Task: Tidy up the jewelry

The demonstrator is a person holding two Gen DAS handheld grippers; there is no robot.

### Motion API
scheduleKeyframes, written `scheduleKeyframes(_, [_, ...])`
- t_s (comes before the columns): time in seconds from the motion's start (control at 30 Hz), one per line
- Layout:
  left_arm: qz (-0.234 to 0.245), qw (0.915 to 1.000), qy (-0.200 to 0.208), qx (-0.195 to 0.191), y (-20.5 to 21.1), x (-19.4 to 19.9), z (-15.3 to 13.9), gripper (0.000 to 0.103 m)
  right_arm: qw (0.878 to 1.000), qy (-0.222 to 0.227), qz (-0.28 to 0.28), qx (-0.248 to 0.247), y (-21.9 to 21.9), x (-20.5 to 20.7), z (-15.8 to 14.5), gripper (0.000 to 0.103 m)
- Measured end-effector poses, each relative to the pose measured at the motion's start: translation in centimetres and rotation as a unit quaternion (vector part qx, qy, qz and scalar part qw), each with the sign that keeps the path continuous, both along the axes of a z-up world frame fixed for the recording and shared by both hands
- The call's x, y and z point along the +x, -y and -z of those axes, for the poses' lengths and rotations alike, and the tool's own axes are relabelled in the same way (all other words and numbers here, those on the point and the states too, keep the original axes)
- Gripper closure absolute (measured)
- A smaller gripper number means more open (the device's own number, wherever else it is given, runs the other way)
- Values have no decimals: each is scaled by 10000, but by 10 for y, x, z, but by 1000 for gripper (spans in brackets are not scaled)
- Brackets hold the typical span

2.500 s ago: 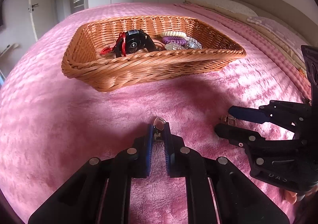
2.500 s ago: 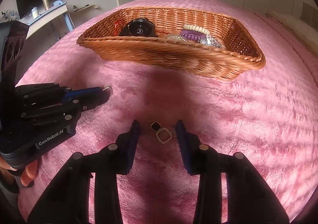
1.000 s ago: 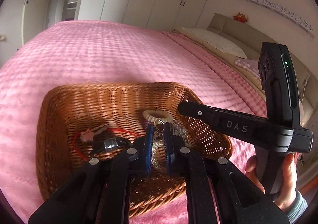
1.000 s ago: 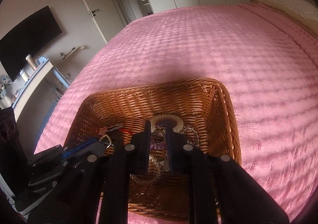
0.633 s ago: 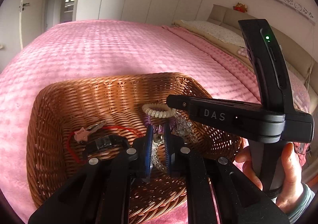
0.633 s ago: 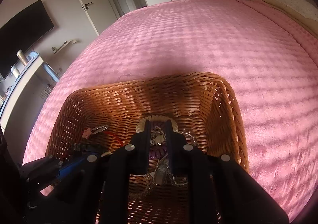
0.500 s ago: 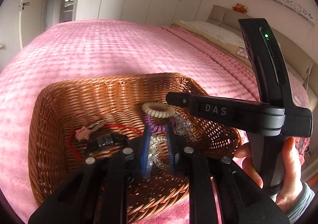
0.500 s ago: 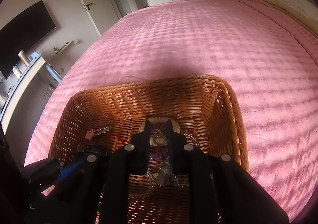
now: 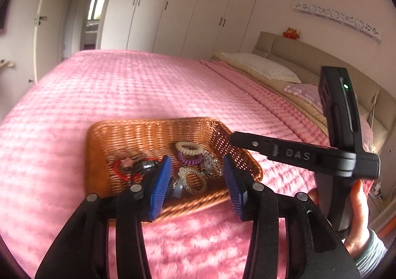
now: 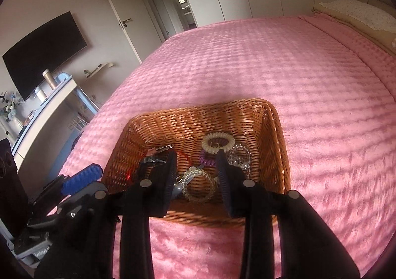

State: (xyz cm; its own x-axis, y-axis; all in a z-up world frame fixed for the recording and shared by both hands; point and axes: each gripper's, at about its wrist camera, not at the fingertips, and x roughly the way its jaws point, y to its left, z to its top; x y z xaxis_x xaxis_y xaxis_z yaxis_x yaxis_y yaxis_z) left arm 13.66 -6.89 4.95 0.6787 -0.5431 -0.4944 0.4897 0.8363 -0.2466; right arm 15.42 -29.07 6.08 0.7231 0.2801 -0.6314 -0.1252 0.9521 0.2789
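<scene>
A wicker basket (image 9: pixel 99 145) (image 10: pixel 279 130) sits on the pink bedspread. It holds a cream coil tie (image 9: pixel 188 148) (image 10: pixel 217 142), a purple coil tie (image 9: pixel 189 159), a clear beaded bracelet (image 9: pixel 195 180) (image 10: pixel 199 186), a red cord with a star (image 9: pixel 123 165) and a dark watch (image 9: pixel 146 165). My left gripper (image 9: pixel 196 186) is open and empty above the basket's near edge. My right gripper (image 10: pixel 196 178) is open and empty above the basket; it also shows in the left wrist view (image 9: pixel 292 152).
The pink bedspread (image 10: pixel 272 61) spreads all around the basket. Pillows (image 9: pixel 259 66) and a headboard lie at the right. A desk with a TV (image 10: pixel 44 46) stands off the bed's left side.
Both grippers were shut on small jewelry pieces over the basket. Both have opened, let the pieces go into the basket, and pulled back and up.
</scene>
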Motion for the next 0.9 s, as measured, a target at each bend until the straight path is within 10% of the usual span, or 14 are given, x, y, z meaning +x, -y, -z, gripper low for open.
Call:
scheduleKeyframes(0.37, [-1349, 9827, 1205, 399, -49, -122, -27, 26, 9805, 1724, 694, -642, -28, -156, -19, 13])
scheduleKeyframes(0.6, [-2071, 9546, 1994, 783, -54, -160, -1, 14, 9528, 2409, 1402, -1205, -38, -184, 13, 8])
scheduleKeyframes(0.9, [-2368, 9542, 1679, 727, -64, -140, 38, 14, 9572, 2188, 1209, -1457, -44, -177, 45, 8])
